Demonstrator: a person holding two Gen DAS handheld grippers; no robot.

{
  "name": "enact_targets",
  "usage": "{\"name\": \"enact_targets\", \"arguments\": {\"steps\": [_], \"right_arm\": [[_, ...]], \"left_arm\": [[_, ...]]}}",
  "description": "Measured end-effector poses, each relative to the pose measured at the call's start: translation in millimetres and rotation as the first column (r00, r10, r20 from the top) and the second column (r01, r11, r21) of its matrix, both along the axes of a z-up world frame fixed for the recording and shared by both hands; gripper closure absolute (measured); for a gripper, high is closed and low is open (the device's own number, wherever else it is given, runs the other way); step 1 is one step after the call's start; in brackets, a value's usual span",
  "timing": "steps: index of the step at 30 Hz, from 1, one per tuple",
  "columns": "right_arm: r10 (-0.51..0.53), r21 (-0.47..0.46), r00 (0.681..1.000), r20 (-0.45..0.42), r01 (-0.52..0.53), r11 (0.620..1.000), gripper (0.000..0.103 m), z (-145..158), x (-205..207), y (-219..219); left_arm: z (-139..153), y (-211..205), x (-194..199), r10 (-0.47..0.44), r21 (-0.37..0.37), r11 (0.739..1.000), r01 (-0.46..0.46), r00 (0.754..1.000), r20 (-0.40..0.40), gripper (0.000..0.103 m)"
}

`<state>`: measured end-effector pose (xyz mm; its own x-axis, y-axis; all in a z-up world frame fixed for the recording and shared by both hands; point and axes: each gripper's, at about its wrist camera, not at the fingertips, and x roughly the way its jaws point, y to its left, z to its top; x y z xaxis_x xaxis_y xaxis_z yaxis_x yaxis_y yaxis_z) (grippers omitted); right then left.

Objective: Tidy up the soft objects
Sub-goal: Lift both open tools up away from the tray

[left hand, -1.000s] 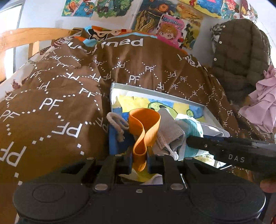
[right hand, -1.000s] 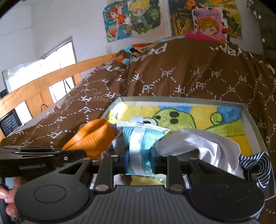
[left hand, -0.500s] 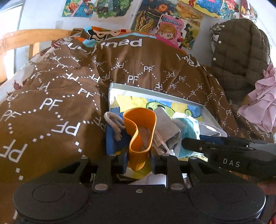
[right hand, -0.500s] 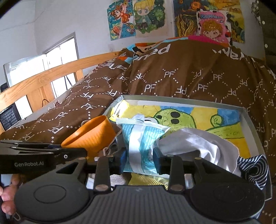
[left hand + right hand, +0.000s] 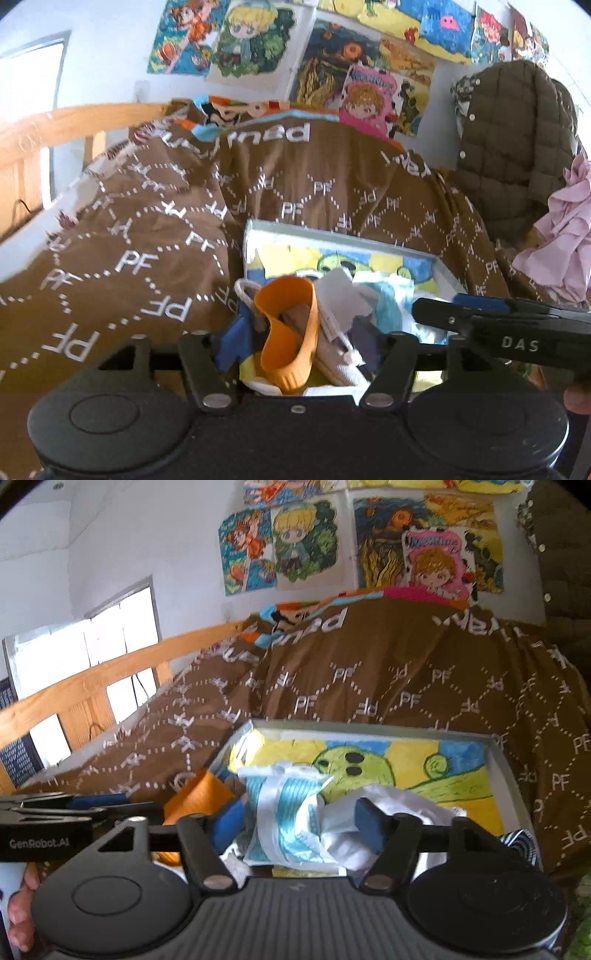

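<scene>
- Grey tray point(image 5: 511, 771) sits on the bed; brown "PF" blanket point(image 5: 147, 258) crowds its far and left rims.
- Left claw point(image 5: 301, 345), jaws spread, straddles the orange band point(image 5: 291, 332) at the tray's near-left corner.
- Right claw point(image 5: 295, 825), marked "DAS", jaws spread around the blue-white packet point(image 5: 284, 812) mid-tray.
- Left claw body reads "GenRobot.AI".

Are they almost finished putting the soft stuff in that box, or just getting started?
Well along, it seems. The orange band, the blue-and-white packet, a white cloth and a striped fabric already lie in the box. Both the left gripper and right gripper are open, holding nothing. What's left can't be seen; a pink garment sits outside.
</scene>
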<state>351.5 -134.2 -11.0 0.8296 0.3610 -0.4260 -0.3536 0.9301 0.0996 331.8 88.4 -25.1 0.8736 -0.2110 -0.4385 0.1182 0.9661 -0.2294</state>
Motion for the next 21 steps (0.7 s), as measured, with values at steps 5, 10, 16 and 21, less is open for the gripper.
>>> {"name": "enact_targets", "arguments": {"steps": [5, 10, 16, 21], "right_arm": [[-0.013, 0.05, 0.998, 0.055, 0.01, 0.999, 0.012, 25, -22, -8], [-0.034, 0.097, 0.993, 0.11, 0.024, 0.995, 0.002, 50, -51, -18], [-0.059, 0.106, 0.981, 0.187, 0.04, 0.994, 0.0, 74, -91, -26], [-0.08, 0.14, 0.976, 0.203, 0.052, 0.989, 0.0, 85, -120, -33]], "left_arm": [[20, -2, -26, 0.052, 0.018, 0.998, -0.053, 0.995, 0.081, 0.018], [46, -6, -56, 0.083, 0.007, 0.996, -0.086, 0.983, 0.163, 0.008], [74, -11, -95, 0.103, -0.004, 0.994, -0.106, 0.96, 0.262, 0.003], [91, -18, -125, 0.12, -0.023, 0.993, -0.118, 0.942, 0.315, 0.001]]}}
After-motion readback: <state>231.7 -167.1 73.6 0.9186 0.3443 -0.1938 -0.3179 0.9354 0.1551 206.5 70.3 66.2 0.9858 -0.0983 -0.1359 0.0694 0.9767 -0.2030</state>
